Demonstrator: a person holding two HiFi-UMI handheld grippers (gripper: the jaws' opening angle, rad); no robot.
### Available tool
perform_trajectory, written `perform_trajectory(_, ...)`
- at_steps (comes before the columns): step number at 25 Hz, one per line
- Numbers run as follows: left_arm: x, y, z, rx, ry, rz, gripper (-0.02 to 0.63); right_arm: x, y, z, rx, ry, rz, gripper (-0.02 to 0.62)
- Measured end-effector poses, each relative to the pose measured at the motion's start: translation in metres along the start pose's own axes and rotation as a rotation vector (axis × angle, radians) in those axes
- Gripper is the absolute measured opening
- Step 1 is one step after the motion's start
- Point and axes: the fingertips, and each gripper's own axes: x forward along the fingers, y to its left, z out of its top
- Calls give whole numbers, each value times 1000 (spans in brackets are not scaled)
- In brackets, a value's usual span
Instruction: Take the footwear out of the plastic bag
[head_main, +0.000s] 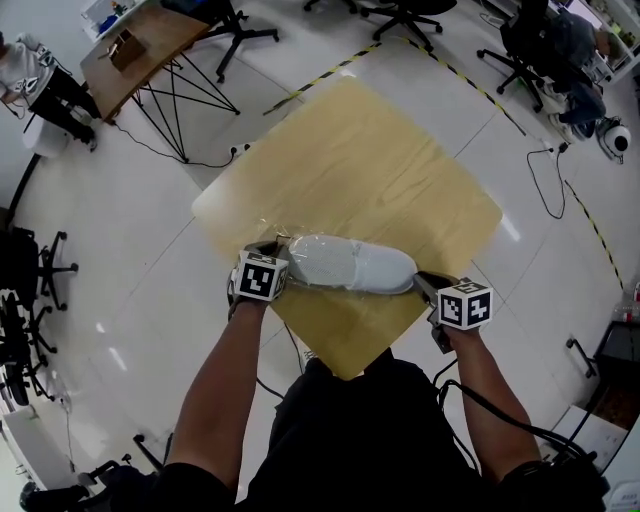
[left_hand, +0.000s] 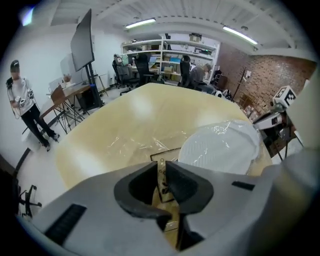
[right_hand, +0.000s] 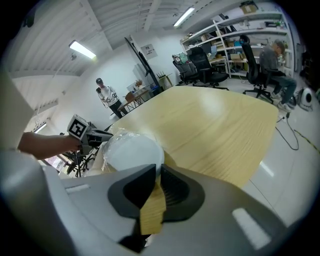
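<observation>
Table: light wood-grain top, square with rounded corners, seen corner-on in the head view. It stands on a glossy white floor. On the top is a clear bag with a white shoe inside, lying near the near corner of the table. The shoe's long axis runs left to right across that corner. At the left end, loose film of the bag spreads wrinkled and flat on the wood, and a small printed label shows in it. At the right end the shoe sits close to the table edge.
</observation>
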Motion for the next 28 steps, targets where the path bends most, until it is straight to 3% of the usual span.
perform_trajectory(8, 5, 0, 2, 123, 37, 44, 9, -7, -11, -2, 23, -21, -4, 31)
perform_trajectory(25, -5, 49, -7, 130, 79, 133, 9, -12, -27, 0, -1, -18, -44, 25)
perform_trajectory(28, -13, 49, -3, 54, 35, 94, 42, -13, -30, -2, -7, -11, -57, 25)
